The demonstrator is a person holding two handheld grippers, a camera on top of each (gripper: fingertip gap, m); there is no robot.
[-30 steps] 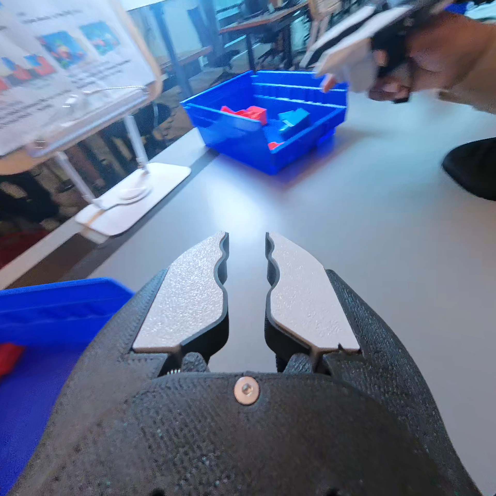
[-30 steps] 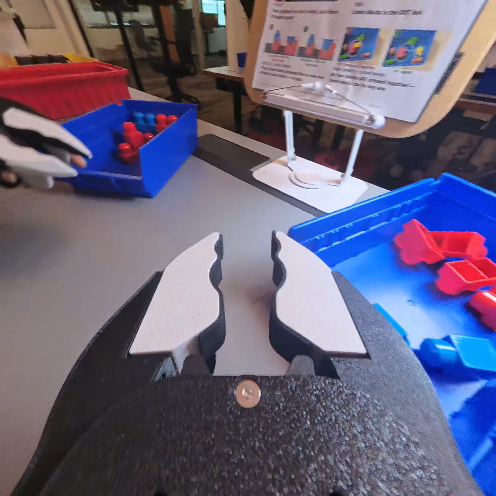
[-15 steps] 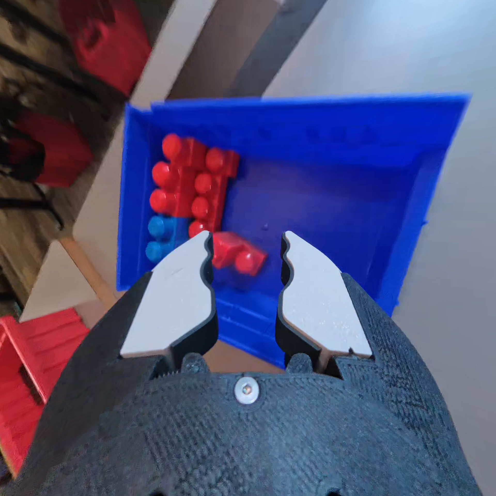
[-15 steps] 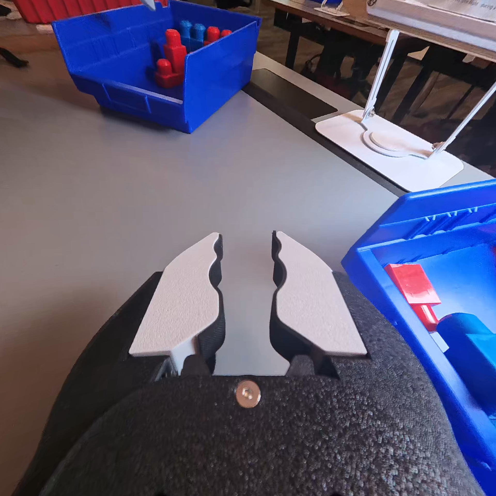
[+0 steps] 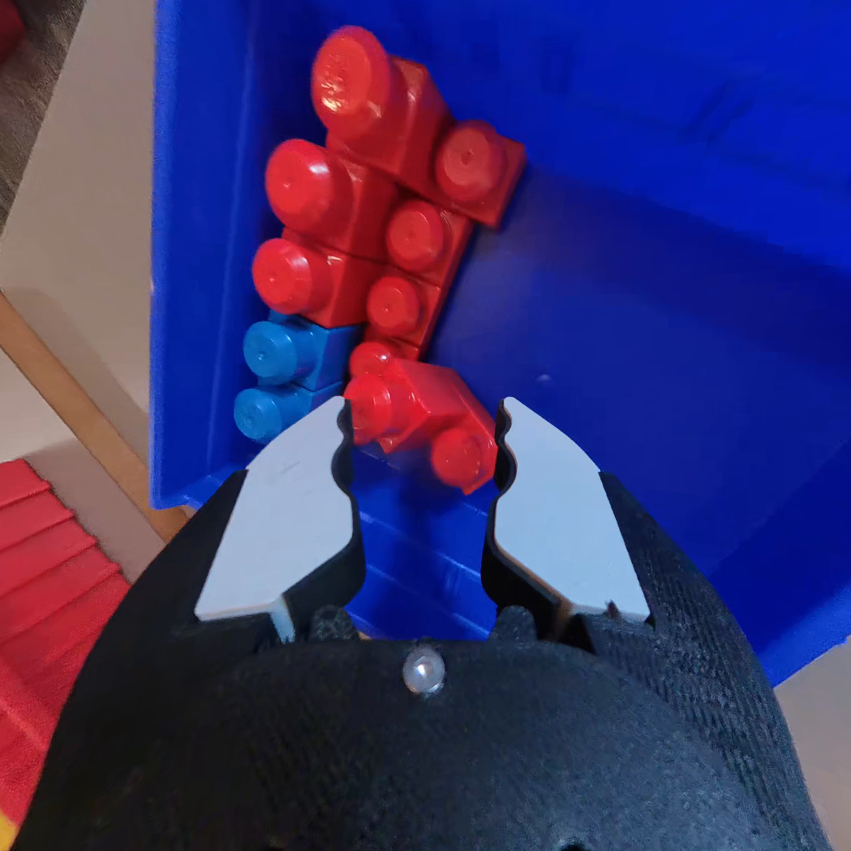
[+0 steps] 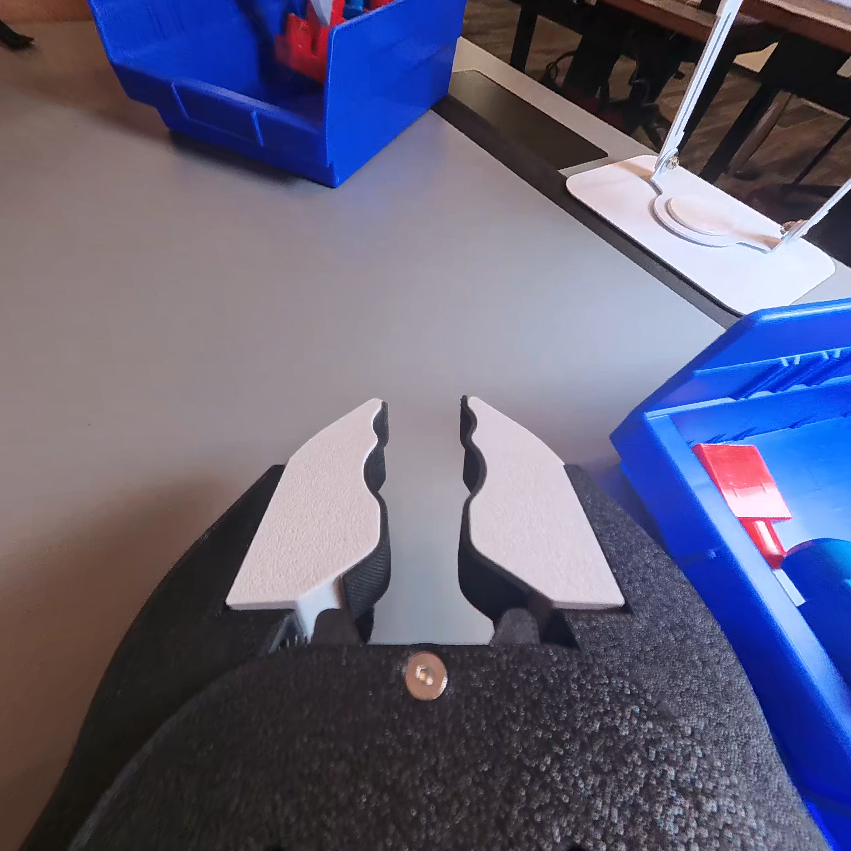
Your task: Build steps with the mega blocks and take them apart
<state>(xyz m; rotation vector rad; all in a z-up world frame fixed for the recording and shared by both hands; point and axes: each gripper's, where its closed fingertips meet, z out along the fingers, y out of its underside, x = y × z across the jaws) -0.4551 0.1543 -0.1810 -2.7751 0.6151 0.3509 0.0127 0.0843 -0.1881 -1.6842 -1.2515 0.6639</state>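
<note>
Block pick-up stage: the left gripper straddles a tilted red two-stud block in the blue bin, jaws spread. Next it must close squarely. The right gripper hangs parted, empty, over the grey table.

I see a loose red block lying tilted at frame centre; a stepped red stack stands above it, with two blue blocks at its left.

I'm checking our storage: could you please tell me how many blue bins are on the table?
2: one blue bin at the far left, another blue bin at the near right edge. Others may lie outside view.
</note>
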